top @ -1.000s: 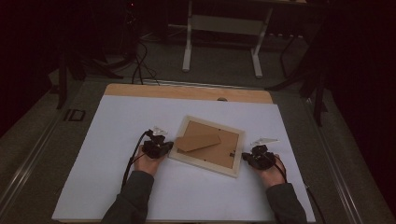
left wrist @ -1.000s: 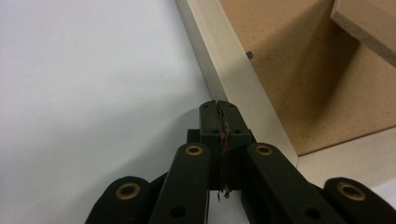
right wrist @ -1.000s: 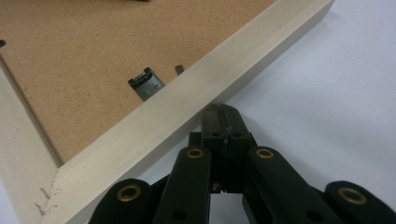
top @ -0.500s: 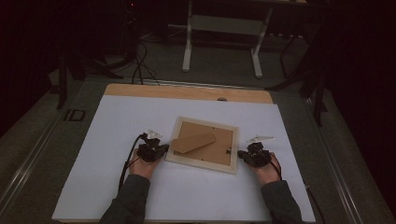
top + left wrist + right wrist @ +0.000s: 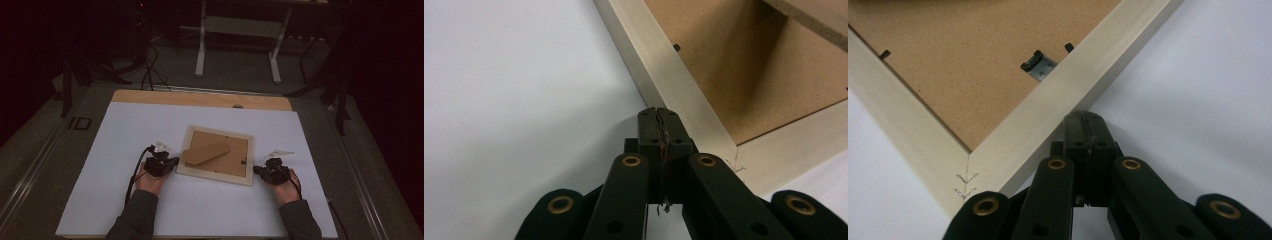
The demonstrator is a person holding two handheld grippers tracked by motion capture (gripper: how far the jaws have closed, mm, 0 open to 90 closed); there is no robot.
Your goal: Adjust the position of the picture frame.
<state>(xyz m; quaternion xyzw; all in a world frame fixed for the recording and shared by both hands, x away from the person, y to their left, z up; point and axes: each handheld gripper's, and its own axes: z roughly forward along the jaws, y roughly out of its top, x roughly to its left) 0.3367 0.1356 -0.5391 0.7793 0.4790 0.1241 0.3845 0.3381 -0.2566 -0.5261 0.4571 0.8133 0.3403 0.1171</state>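
A: Dark floor and a stand's legs lie beyond the far edge; our white sheet covers the tabletop, leaving a bare wooden strip along that edge.

B: We locate the picture frame face down near the sheet's centre, slightly nearer the near edge, with its cardboard backing up and the easel stand lying across it.

A: Left gripper is clenched on nothing, tips at the frame's left rail. Right gripper is likewise clenched and empty, tips against the right rail.

B: We judge the risk as follows: uneven pushing from the two sides could rotate or skid the frame on the smooth sheet.

A: Closed tips could also ride over the low rail and strike the hanger clip.

B: Nothing else on the sheet obstructs us.
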